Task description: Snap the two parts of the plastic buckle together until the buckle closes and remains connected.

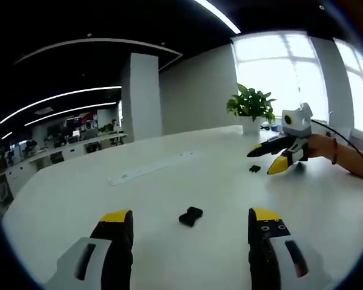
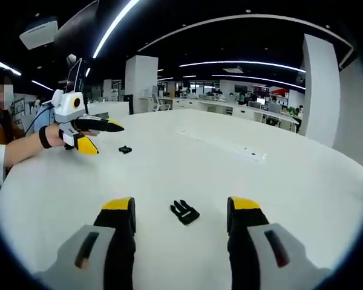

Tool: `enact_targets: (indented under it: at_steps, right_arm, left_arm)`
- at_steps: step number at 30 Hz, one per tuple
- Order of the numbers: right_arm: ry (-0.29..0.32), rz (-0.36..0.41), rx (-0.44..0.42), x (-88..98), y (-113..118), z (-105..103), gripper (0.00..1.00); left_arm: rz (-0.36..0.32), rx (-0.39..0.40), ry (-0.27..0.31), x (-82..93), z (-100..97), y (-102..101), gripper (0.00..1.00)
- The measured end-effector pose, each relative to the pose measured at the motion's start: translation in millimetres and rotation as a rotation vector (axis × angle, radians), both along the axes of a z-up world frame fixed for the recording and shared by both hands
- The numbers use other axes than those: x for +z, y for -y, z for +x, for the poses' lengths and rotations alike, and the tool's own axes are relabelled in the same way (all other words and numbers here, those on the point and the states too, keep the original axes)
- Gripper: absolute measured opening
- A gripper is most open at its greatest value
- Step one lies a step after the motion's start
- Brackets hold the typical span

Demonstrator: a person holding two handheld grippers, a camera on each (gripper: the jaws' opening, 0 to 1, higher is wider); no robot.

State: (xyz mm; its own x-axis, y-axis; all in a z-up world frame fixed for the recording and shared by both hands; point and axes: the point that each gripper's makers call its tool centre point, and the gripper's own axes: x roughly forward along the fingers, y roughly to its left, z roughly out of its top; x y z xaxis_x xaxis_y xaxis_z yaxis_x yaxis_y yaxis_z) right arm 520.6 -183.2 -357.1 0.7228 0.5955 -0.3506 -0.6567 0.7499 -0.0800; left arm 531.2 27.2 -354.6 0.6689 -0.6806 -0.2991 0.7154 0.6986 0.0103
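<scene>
Approaching, we hold left gripper [image 1: 190, 225] and right gripper [image 2: 180, 212] open, socket half [image 1: 190, 215] and pronged half [image 2: 184, 212] between their fingers; next we grasp each.

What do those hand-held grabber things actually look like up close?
Each gripper has two black jaws tipped in yellow, on pale grey bodies with dark slots. That goes for the left gripper and the right gripper. A thin black cable trails along the person's arm, which wears a dark wristband.

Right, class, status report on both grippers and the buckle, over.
Left gripper open, empty. Right gripper open, empty. Two black plastic buckle halves apart on the white table: socket half before left gripper, pronged half before right. Nothing between.
</scene>
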Motion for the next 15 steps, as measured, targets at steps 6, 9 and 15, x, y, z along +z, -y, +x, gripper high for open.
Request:
enact_targets:
  at_steps: [6, 9, 15]
  right_arm:
    - [0.009, 0.002, -0.002, -0.1, 1.3, 1.5, 0.59]
    - [0.001, -0.007, -0.005, -2.2, 1.7, 1.7, 0.59]
    - [0.001, -0.004, -0.002, -2.2, 1.4, 3.9, 0.59]
  left_arm:
    - [0.003, 0.005, 0.005, 0.0, 3.7, -0.2, 0.79]
    - [0.008, 0.003, 0.010, -0.6, 5.1, 0.3, 0.79]
    - [0.016, -0.002, 0.008, -2.6, 9.0, 2.2, 0.79]
